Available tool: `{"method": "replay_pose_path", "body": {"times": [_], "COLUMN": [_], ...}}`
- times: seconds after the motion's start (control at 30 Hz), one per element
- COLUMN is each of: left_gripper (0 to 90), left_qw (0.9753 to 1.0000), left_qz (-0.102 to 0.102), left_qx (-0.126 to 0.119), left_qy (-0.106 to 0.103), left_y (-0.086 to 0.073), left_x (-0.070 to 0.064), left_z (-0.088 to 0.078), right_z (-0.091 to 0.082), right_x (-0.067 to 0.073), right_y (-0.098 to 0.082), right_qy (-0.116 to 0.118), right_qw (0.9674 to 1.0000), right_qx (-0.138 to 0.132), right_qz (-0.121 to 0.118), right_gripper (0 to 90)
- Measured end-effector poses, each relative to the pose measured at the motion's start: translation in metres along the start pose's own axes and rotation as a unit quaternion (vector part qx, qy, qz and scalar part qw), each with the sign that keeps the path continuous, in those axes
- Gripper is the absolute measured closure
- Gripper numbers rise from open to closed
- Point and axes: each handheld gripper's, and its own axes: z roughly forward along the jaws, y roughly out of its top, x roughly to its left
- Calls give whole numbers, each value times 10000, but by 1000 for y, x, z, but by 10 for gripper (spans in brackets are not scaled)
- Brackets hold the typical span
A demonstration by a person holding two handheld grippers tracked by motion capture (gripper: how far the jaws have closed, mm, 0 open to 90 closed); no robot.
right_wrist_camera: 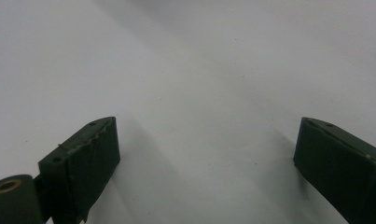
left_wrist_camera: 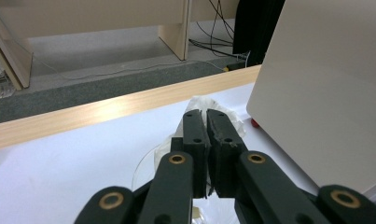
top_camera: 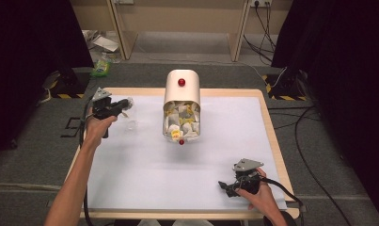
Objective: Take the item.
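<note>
Pinching a crumpled white paper wad (left_wrist_camera: 218, 112) in closed jaws, the left tool (left_wrist_camera: 207, 122) hovers over a barely visible clear cup (top_camera: 130, 123) beside the bin (top_camera: 182, 106); the right tool (top_camera: 230, 187) rests open on the surface (top_camera: 145, 179).

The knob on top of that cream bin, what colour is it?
Red. The knob sits on the bin, clearest in the high view.
</note>
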Motion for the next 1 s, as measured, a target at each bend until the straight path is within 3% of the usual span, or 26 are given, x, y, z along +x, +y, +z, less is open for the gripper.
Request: {"method": "replay_pose_path", "body": {"times": [0.27, 0.67, 1.0], "left_gripper": [853, 814, 554], "left_qw": [9998, 9998, 9996], "left_qz": [-15, -46, -193], "left_qx": [176, 166, 183], "left_qy": [68, 49, -42], "left_y": [-9, -8, -4], "left_x": [2, 1, -3], "left_z": [6, 3, -3], "right_z": [0, 0, 0], "right_x": [0, 0, 0], "right_y": [0, 0, 0], "right_qy": [0, -1, -2], "right_qw": [10000, 10000, 10000], "right_qx": [3, 3, 3], "right_qz": [4, 5, 4], "right_gripper": [75, 76, 75]}}
